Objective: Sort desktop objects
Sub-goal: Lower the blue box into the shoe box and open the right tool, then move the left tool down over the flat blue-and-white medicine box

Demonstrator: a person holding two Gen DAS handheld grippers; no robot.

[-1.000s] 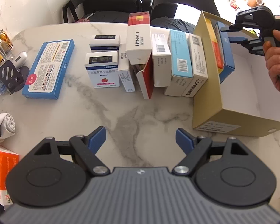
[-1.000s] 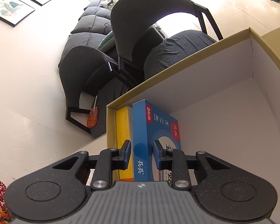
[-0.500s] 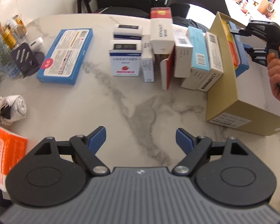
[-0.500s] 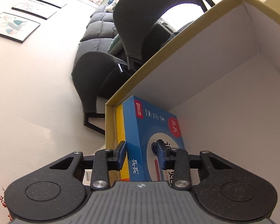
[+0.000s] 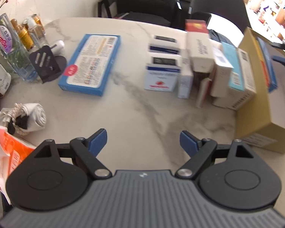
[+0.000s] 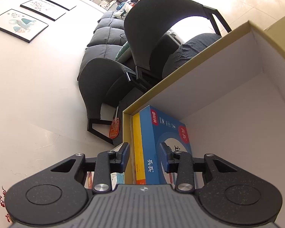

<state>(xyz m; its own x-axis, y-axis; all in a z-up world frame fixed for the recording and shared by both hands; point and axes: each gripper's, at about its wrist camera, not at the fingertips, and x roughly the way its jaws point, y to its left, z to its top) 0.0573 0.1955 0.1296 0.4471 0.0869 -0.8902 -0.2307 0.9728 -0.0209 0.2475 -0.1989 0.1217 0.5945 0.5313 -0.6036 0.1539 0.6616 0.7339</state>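
- Two grippers in play: left gripper [image 5: 143,140] hangs wide open and empty over bare marble table [image 5: 134,114].
- Flat blue box [image 5: 91,61] lies ahead-left of it, long axis running away from the gripper; the cluster of small boxes [image 5: 197,66] stands ahead-right, against the cardboard box [image 5: 256,112]. Left hand is nearer both.
- Right gripper [image 6: 144,156] straddles the blue carton [image 6: 161,144] standing on edge beside a yellow one [image 6: 137,142] at the box's left wall; its jaws are apart, no longer pinching it.
- Versus a second ago: the left view has swung left, and the carton is released.
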